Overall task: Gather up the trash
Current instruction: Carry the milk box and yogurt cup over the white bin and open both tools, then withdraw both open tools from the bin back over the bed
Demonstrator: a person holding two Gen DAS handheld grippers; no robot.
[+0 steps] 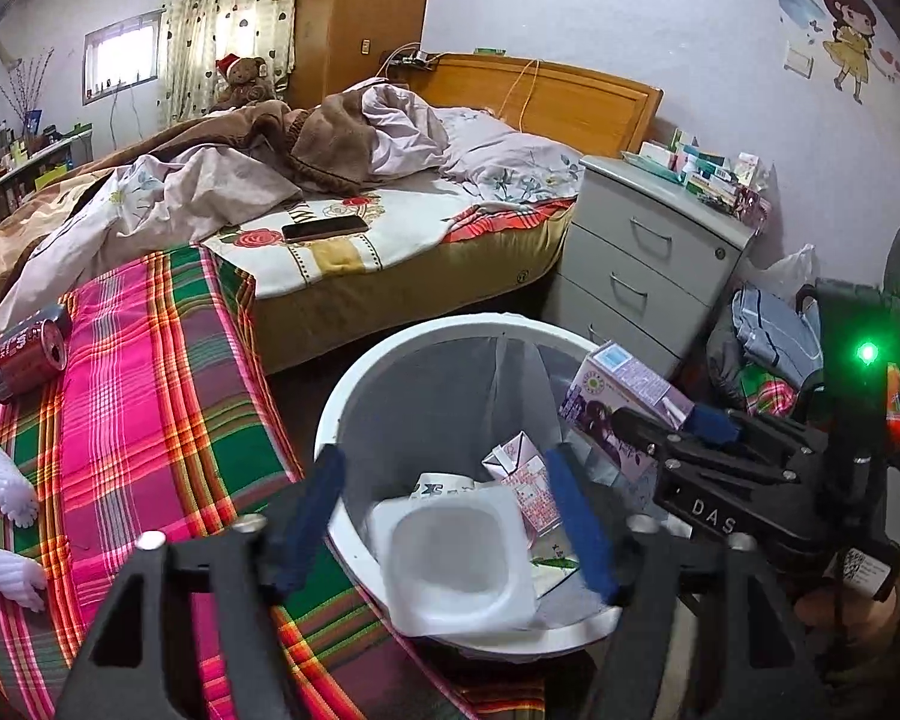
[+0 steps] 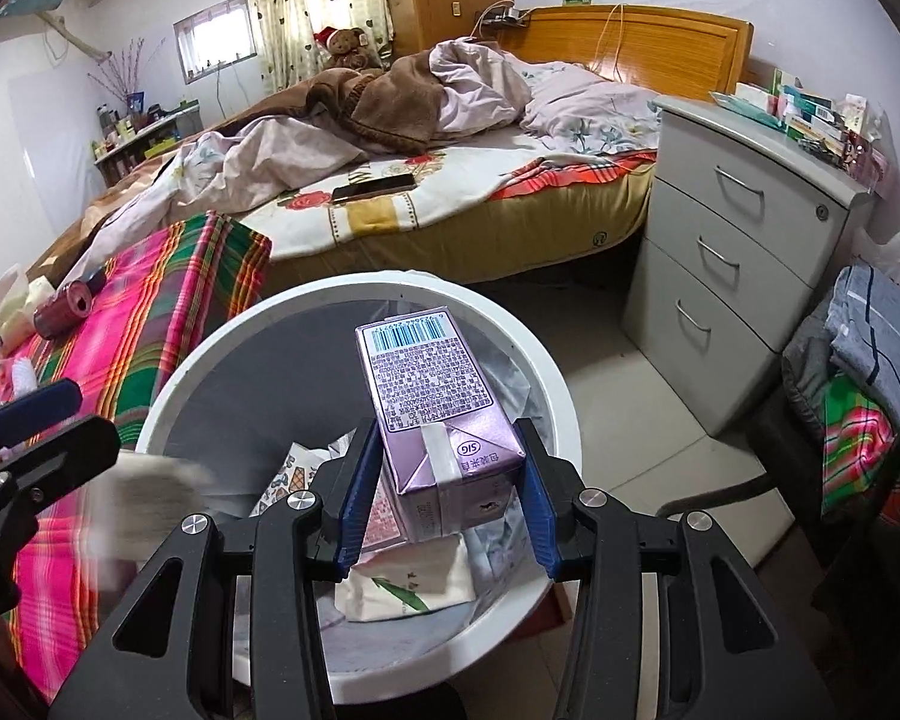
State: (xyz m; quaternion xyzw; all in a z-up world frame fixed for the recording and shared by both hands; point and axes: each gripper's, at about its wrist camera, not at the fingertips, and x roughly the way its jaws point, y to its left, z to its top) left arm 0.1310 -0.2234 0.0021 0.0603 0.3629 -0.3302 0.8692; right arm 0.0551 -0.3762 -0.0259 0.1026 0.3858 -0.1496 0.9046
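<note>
Here, at the bottom of the left wrist view, the left gripper (image 1: pixel 450 516) stood with its blue-padded jaws spread apart, and a white square plastic tray (image 1: pixel 459 564) hung blurred between them, clear of both pads and seemingly dropping into the round white plastic bin with a grey liner (image 1: pixel 354 396). In the lower middle of the right wrist view, the right gripper (image 2: pixel 444 492) was clamped on a purple rectangular drink carton (image 2: pixel 435 402), held over the bin's mouth. To do this step well, that carton should be brought over the centre of the opening, clear of the rim, before the jaws part.

Counted: two grippers, one bin, one tray in the air, one carton in hand. Inside the bin lay at least one small pink-and-white carton (image 1: pixel 525 474) and some paper packaging; the exact number could not be told. Farther off, at centre left, one dark red drink can (image 1: pixel 24 354) lay on the pink-and-green plaid cloth (image 1: pixel 150 390), still to collect.
</note>
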